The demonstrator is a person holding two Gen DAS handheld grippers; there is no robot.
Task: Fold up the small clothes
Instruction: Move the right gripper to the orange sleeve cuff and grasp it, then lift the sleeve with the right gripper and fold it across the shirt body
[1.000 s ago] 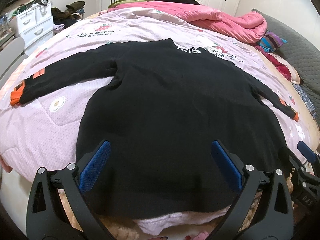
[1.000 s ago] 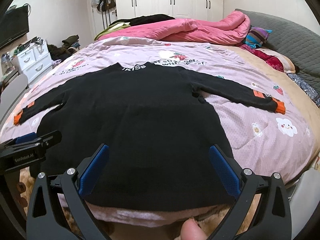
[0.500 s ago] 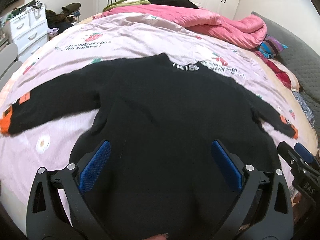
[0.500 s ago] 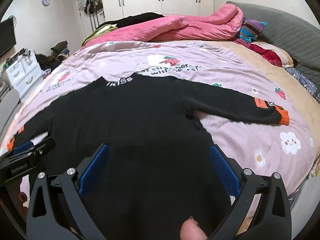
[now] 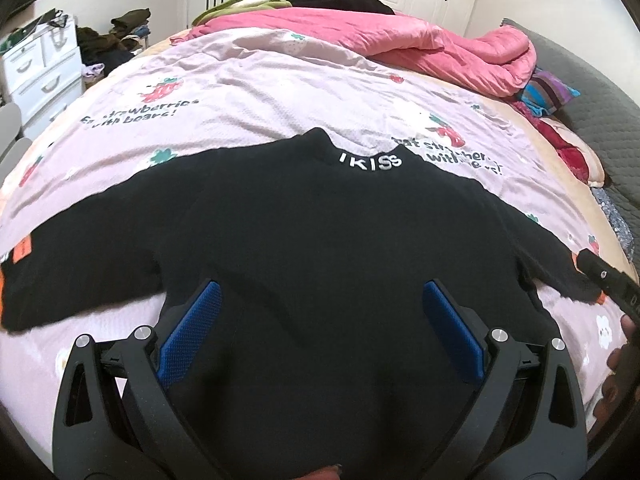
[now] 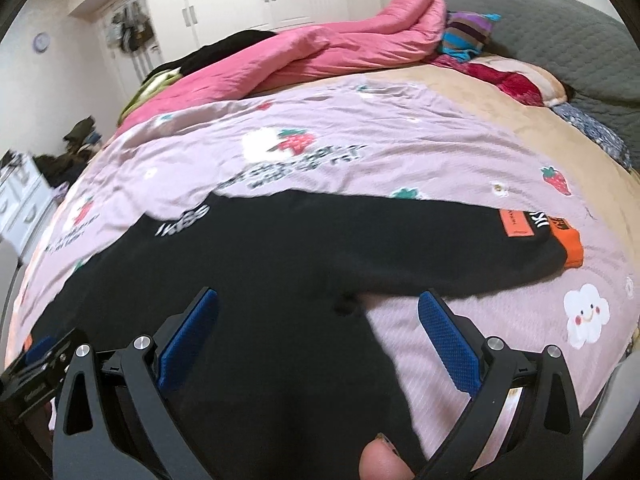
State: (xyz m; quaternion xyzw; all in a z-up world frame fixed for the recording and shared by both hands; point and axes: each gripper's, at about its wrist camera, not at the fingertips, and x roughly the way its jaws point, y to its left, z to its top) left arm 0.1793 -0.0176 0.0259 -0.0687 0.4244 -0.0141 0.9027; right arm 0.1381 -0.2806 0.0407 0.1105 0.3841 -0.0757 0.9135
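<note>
A black long-sleeved knit sweater (image 5: pixel 320 240) with white collar lettering lies spread flat on the pale pink strawberry-print quilt (image 5: pixel 248 92), sleeves stretched out to both sides. The left gripper (image 5: pixel 320 332) hangs over its lower body, blue-padded jaws wide apart, holding nothing. The right gripper (image 6: pixel 318 334) hangs over the sweater's right armpit, jaws equally wide and empty; the blur hides whether they touch the cloth.
</note>
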